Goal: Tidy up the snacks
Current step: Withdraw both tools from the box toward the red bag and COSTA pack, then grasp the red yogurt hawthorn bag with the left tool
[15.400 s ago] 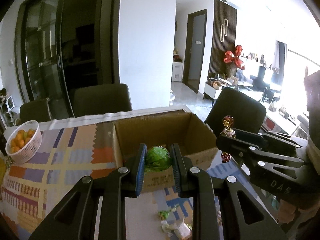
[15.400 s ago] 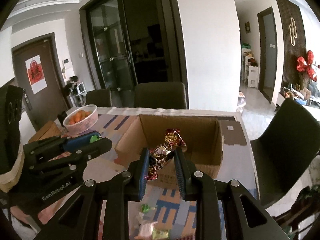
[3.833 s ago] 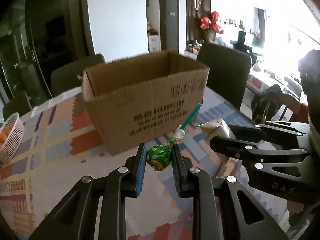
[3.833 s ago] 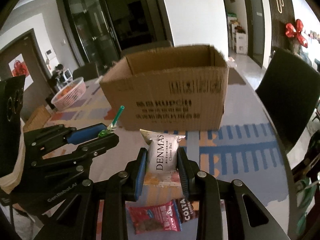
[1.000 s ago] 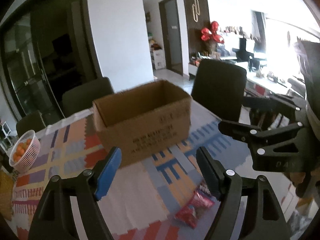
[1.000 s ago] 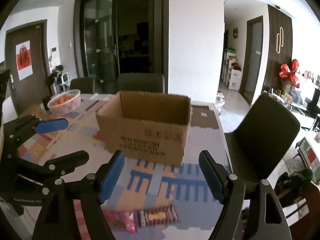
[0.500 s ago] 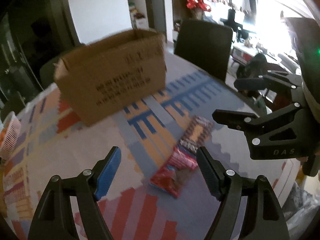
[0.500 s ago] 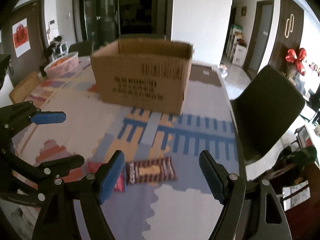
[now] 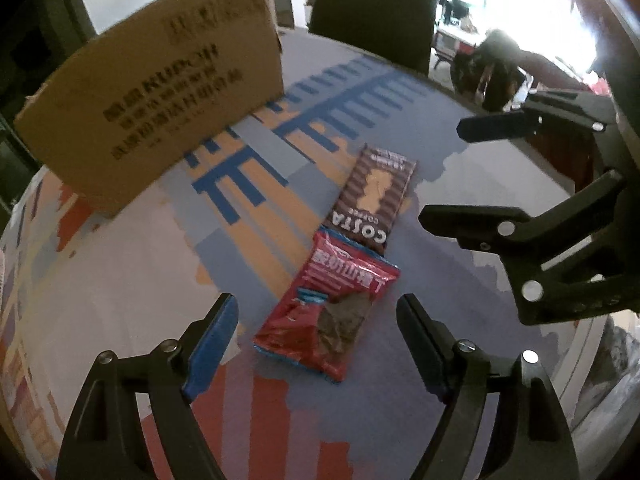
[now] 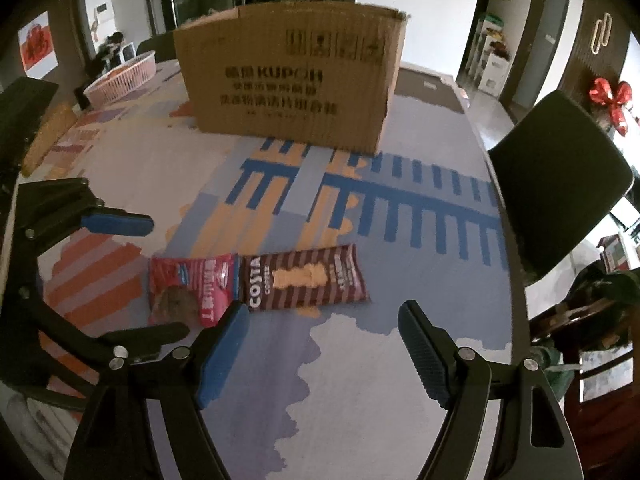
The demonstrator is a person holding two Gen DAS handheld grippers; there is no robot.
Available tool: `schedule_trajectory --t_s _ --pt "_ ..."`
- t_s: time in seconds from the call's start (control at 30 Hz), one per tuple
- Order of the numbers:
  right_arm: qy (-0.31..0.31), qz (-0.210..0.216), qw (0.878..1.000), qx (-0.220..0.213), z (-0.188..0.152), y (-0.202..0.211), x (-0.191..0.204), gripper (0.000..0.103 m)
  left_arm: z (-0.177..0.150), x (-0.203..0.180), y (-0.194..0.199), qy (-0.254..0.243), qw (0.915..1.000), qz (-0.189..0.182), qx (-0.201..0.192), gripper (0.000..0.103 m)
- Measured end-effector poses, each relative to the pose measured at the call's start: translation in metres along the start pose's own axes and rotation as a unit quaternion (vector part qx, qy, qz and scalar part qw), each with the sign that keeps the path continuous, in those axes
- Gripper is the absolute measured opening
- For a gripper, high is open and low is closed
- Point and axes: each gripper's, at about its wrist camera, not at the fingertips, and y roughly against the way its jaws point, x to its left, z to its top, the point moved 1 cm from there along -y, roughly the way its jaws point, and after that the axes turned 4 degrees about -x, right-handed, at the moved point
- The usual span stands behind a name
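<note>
Both my claws are hanging released over two snack packets.
My left claw is straddling the red packet; my right claw is hovering beside the Costa packet, nearer me than the cardboard box.

We read "COSTA" in white capitals on the brown striped packet, with a smaller word beneath it that looks like "COFFEE". On the cardboard box, the front panel carries "KUPOH" in dark print among Chinese characters we cannot make out. The red packet bears white Chinese characters, too blurred to read.
</note>
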Motion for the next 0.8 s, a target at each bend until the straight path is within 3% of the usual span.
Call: schedule_trajectory --t_s 0.27,0.53,0.63,0.8 --pt "0.003 0.011 1.000 0.021 -0.005 -0.011 0.002 0.078 -0.001 0.002 -0.017 0.004 0.9999 -0.005 0.008 0.080" --pt "0.007 0.016 0.999 0.029 -0.003 -0.018 0.002 0.078 -0.010 0.010 -0.013 0.040 0.9987 -0.029 -0.010 0.043" --pt "0.010 0.018 0.999 0.031 -0.002 -0.021 0.004 0.080 -0.012 0.014 -0.011 0.058 0.9977 -0.033 -0.015 0.042" --pt "0.017 0.026 0.999 0.031 0.003 -0.025 0.007 0.091 -0.016 0.028 0.004 0.117 0.9924 -0.002 -0.039 0.041"
